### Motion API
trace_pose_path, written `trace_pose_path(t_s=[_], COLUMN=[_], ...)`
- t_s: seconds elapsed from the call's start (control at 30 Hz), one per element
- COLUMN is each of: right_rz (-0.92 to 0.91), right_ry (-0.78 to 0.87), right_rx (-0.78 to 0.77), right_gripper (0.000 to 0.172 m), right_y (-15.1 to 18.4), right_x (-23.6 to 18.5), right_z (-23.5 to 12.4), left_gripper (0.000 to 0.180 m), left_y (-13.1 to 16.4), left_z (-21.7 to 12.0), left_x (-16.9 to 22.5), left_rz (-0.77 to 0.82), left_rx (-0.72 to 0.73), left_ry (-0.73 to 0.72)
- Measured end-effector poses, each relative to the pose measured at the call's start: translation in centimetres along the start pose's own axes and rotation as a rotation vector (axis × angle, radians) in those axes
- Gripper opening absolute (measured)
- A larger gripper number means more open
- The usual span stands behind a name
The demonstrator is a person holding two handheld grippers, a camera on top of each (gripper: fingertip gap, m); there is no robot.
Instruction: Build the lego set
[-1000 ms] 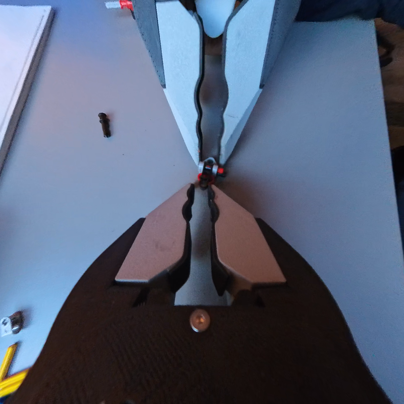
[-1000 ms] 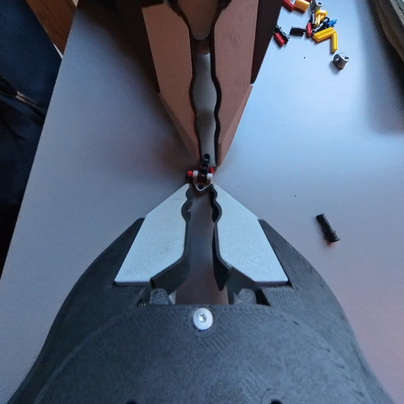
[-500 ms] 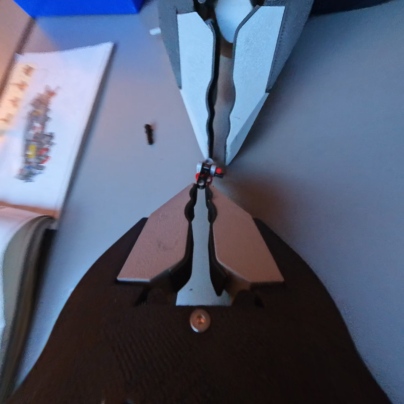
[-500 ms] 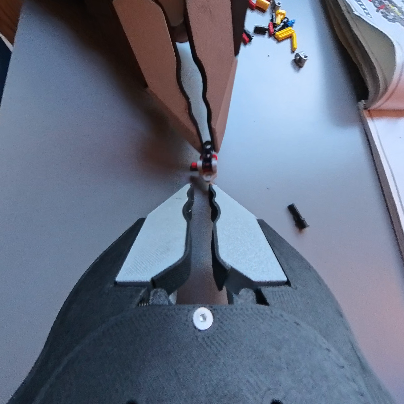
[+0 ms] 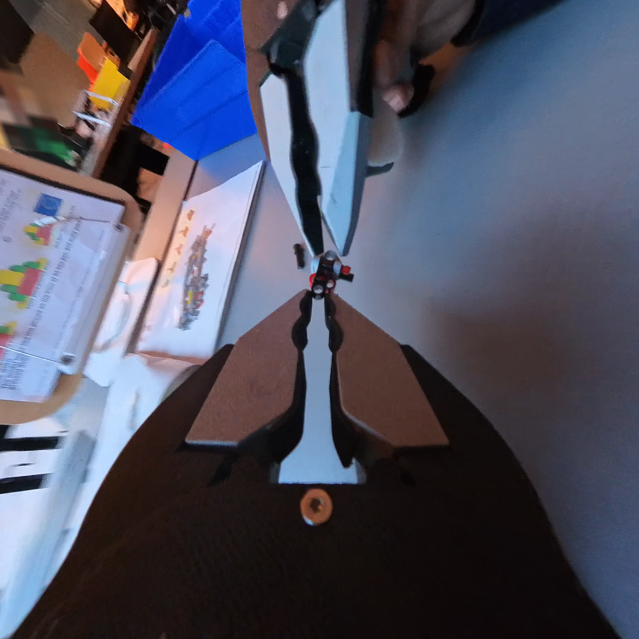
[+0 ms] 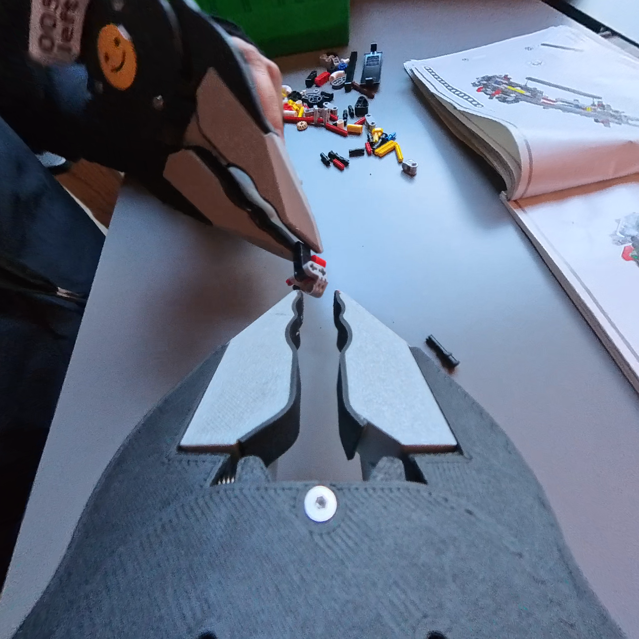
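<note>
Grey table (image 6: 449,242), left fingers (image 6: 301,238) pinching small brick assembly (image 6: 309,273), right fingers (image 6: 295,304) parted, bare.

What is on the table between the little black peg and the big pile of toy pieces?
Nothing. In the right wrist view the grey table is bare between the black peg and the pile of toy pieces.

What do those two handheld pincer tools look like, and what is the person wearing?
Left gripper: black body, round orange smiley sticker, flat brownish pointed fingers with wavy black inner edges. Right gripper: dark grey ribbed printed body, pale grey fingers of the same shape, a silver screw in the middle. A dark blue sleeve shows.
</note>
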State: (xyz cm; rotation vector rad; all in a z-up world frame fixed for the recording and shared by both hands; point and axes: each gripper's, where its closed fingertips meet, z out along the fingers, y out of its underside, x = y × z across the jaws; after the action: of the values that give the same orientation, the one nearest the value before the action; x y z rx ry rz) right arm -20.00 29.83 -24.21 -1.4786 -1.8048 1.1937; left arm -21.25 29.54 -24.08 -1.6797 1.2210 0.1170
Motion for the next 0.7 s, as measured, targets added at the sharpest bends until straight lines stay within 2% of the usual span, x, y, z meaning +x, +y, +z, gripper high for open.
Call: trace_pose_path(t_s=[0.1, 0.17, 0.27, 0.33, 0.4, 0.57, 0.7], right_rz=[-0.084, -0.138, -0.234, -0.298, -0.349, -0.422, -0.481], right_ry=[0.026, 0.077, 0.195, 0.249, 0.295, 0.405, 0.404], right_rx=[0.000, 0.019, 0.017, 0.031, 0.055, 0.102, 0.012], right_gripper=[0.017, 0.020, 0.023, 0.024, 0.027, 0.029, 0.034], right_y=[-0.2, -0.7, -1.1, -1.6, -2.4, -4.1, -2.7], right_x=[-0.3, 0.0, 1.0, 1.0, 0.9, 0.9, 0.9], right_z=[0.1, 0.0, -0.3, -0.3, -0.4, -0.4, 0.6], left_gripper=[0.005, 0.004, 0.004, 0.004, 0.005, 0.005, 0.005], left_y=[1.0, 1.9, 1.1, 1.0, 1.2, 0.5, 0.2], left_z=[0.4, 0.7, 0.2, -0.1, -0.3, -0.4, -0.4], left_x=[-0.4, -0.1, -0.4, -1.2, -1.9, -1.8, -1.2], left_rz=[-0.324, -0.602, -1.003, -1.190, -1.282, -1.299, -1.304], left_rx=[-0.006, -0.019, 0.110, 0.187, 0.233, 0.261, 0.252], left_ry=[0.109, 0.254, 0.477, 0.568, 0.588, 0.604, 0.656])
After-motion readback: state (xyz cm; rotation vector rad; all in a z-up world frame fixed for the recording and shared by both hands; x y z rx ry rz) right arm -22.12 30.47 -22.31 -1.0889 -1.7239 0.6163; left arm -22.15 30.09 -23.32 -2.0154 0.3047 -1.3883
